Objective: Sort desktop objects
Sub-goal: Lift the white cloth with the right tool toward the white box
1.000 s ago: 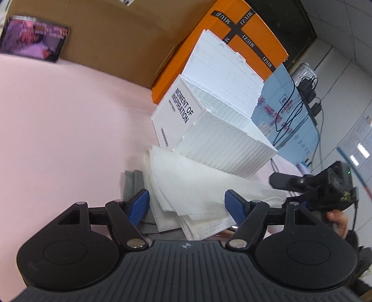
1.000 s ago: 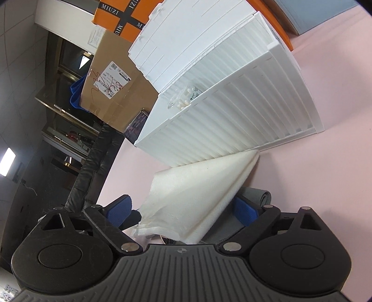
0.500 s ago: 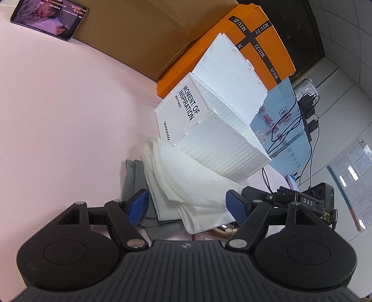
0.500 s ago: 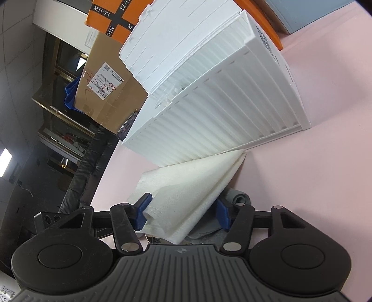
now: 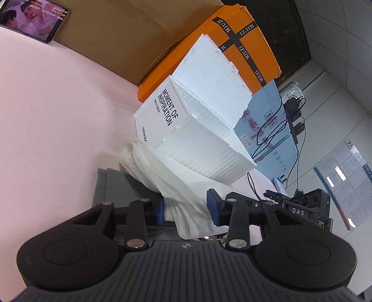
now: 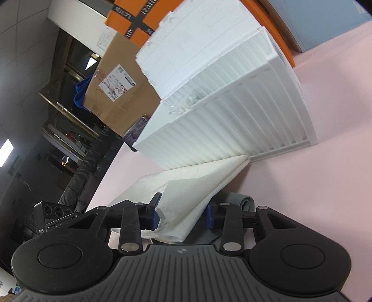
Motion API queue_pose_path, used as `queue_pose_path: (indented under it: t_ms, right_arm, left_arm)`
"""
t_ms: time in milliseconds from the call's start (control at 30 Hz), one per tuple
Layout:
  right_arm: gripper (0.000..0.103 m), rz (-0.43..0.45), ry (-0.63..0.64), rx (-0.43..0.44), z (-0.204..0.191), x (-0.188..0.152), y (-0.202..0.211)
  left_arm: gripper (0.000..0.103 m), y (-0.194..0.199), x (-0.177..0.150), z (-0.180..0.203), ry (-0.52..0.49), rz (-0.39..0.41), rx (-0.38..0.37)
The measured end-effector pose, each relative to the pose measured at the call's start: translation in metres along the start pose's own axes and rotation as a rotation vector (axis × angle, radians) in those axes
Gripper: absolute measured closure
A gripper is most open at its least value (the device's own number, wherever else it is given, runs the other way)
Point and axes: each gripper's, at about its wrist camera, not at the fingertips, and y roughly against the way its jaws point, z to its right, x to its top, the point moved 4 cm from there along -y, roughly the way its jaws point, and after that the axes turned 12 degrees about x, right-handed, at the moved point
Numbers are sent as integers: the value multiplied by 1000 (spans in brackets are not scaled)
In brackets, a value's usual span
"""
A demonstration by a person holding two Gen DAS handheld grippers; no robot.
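A stack of white paper towels (image 5: pixel 176 176) lies on a grey cloth (image 5: pixel 116 183) on the pink table, its far end against a white ribbed storage box (image 5: pixel 197 130) marked MOMENT OF INSPIRATION. My left gripper (image 5: pixel 186 209) is closed on one near side of the stack. My right gripper (image 6: pixel 182 215) is closed on the other side of the towels (image 6: pixel 186 185); the grey cloth (image 6: pixel 239 199) shows beneath. The box (image 6: pixel 227 120) stands with its lid open. The right gripper's body (image 5: pixel 290 209) shows in the left wrist view.
An orange MIUZI box (image 5: pixel 232 46) and a brown cardboard box (image 5: pixel 130 30) stand behind the white box. A phone (image 5: pixel 32 18) playing video leans at the far left. A blue panel (image 5: pixel 267 120) with black cables stands at the right.
Both grippers have narrowed from wide open until their pads press on the towel stack. The views have shifted slightly, and the right gripper has come closer to the left one.
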Motion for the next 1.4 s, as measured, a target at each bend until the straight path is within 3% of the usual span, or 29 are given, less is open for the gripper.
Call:
queue_pose_path:
  t_ms: [433,867,1133,1400]
  right_arm:
    - [69,82,134,71,-49,9,20]
    - [68,257,279,64,-81,64,43]
    - [68,313,334,-1,-73,105,50]
    - [68,270,357,-130,-45,124,34]
  left_arm:
    - [78,40,15,24,-59,137,-81]
    - [78,32,68,77,-175,307,-137]
    - [78,-6,92,92,-156,301,-134]
    - [78,-51,95,87,-155,230,-60]
